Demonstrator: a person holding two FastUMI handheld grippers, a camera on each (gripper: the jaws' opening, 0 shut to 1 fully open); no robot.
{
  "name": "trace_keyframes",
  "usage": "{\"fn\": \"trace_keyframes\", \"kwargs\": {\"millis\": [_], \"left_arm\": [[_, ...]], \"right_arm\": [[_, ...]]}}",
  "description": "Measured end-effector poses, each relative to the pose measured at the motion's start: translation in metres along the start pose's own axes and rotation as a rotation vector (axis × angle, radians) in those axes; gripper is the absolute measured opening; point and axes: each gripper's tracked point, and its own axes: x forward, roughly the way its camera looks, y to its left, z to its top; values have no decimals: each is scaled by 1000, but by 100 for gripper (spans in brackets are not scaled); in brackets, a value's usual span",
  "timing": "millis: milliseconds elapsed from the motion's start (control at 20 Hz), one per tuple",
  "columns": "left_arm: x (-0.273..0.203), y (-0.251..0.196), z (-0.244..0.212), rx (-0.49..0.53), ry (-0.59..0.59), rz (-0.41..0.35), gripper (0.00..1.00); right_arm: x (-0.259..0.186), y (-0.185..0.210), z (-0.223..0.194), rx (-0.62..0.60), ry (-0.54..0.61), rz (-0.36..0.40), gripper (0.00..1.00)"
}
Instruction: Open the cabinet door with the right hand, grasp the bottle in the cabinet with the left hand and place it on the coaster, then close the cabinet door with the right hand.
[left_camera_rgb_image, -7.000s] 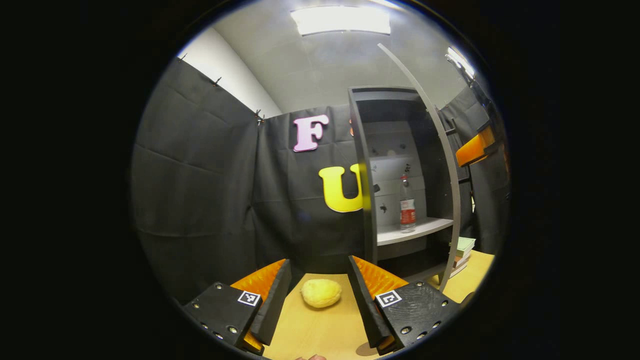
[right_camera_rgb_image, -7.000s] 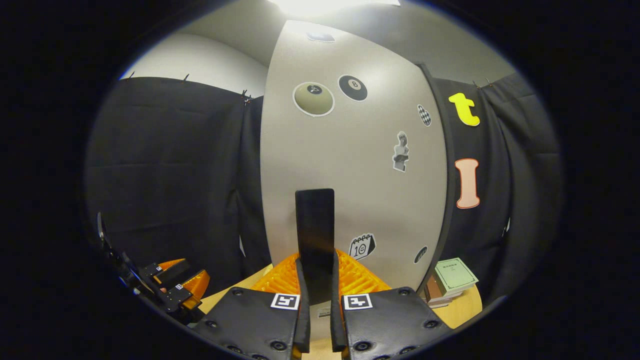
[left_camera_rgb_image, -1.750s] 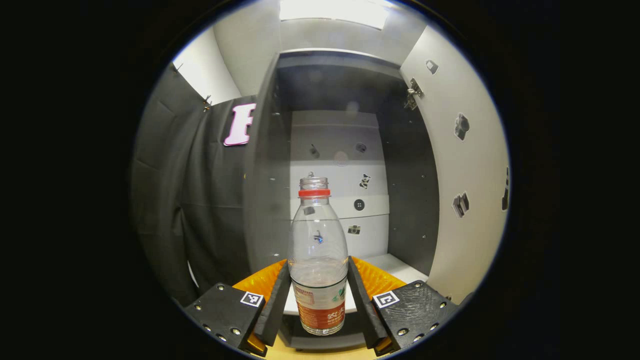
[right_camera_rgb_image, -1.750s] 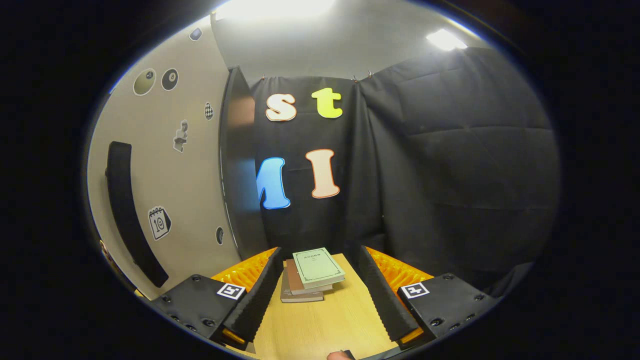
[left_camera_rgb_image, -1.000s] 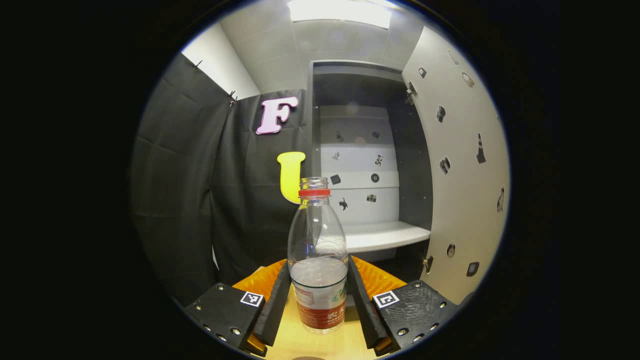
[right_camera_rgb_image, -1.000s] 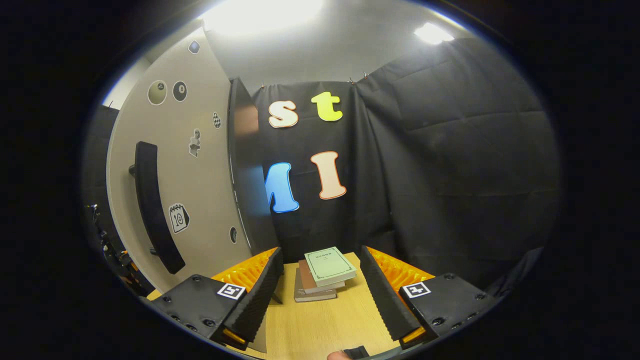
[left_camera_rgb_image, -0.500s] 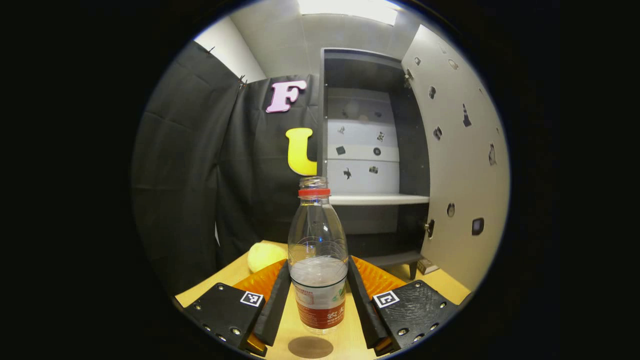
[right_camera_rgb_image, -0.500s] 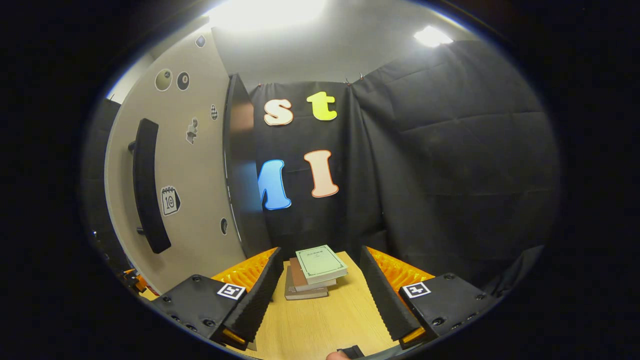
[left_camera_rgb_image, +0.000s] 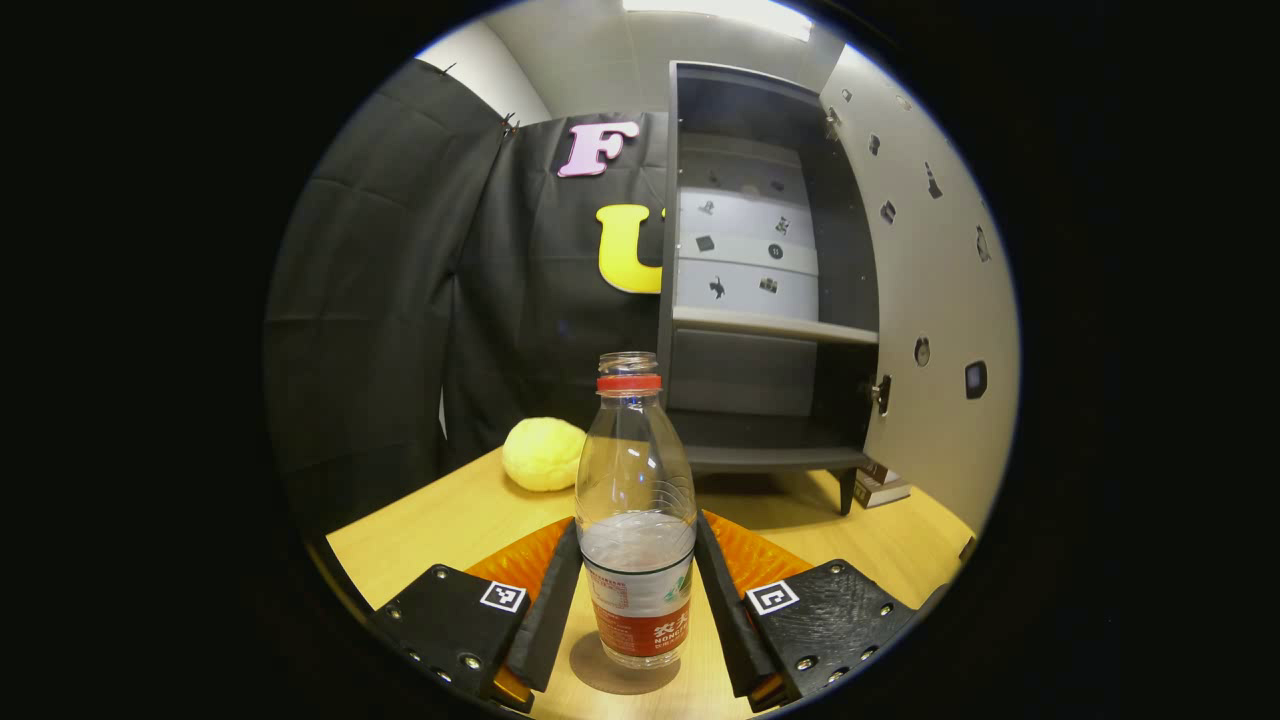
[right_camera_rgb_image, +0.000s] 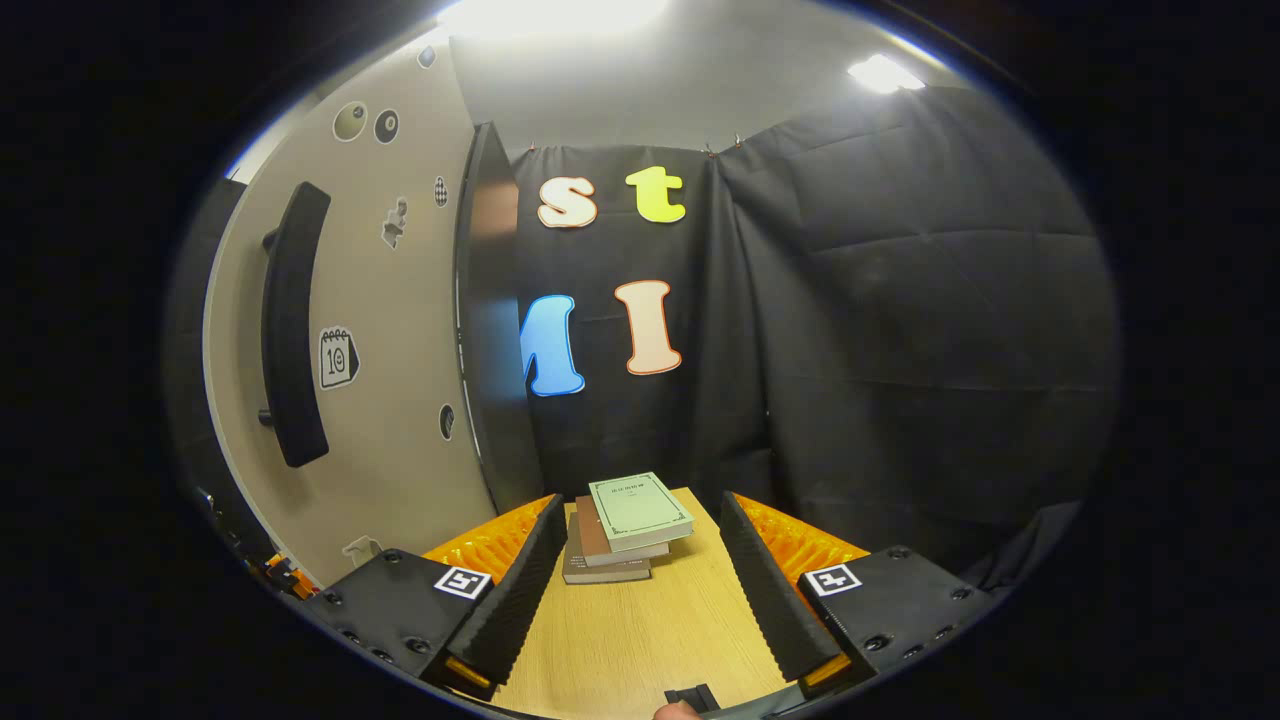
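Lowered since half a second ago, the bottle (left_camera_rgb_image: 637, 520) now sits much closer to the coaster (left_camera_rgb_image: 612, 675), whose round dark disc shows under and just in front of its base; whether the base touches it cannot be told. Over the same span the cabinet (left_camera_rgb_image: 760, 300) has slid upward in the left gripper view and more of the tabletop (left_camera_rgb_image: 450, 520) has come into sight.

That cabinet stands open, its shelf (left_camera_rgb_image: 775, 325) and lower compartment bare, with small stickers on its pale back panel. Upright and capless with a red neck ring, the bottle holds clear liquid up to about the top of its label. A yellow round object (left_camera_rgb_image: 543, 454) lies on the tabletop beyond it, left of the cabinet.

Both fingers of the left hand-held gripper (left_camera_rgb_image: 637, 600) press against the bottle's lower body at label height, pinching it and keeping it level.

In the right gripper view, the right hand-held gripper (right_camera_rgb_image: 632, 575) hovers over the tabletop with its fingers spread wide and nothing between them. Ahead of it lies a stack of books (right_camera_rgb_image: 625, 525). To its left hangs the open cabinet door (right_camera_rgb_image: 370, 330) with its dark handle (right_camera_rgb_image: 290, 330), well apart from the fingers. A fingertip (right_camera_rgb_image: 680, 711) of the holding hand peeks in at the bottom edge.
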Motion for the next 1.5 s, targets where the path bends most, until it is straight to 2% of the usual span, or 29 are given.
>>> {"fn": "trace_keyframes", "kwargs": {"millis": [250, 400, 800, 1150, 1500], "left_arm": [[2, 1, -19, 42, 0, 24, 63], [0, 2, -30, 28, 17, 41, 62], [-10, -1, -19, 52, 28, 87, 65], [-26, -6, 36, 84, -35, 109, 65], [-58, -13, 136, 110, -123, 152, 65]], "right_arm": [[4, 4, -6, -30, 20, 11, 98], [6, 7, -4, -33, 20, 16, 98], [11, 15, 4, -22, 5, 52, 98], [11, 14, 18, 30, -22, 90, 98], [15, 21, 46, 57, -54, 165, 98]]}}
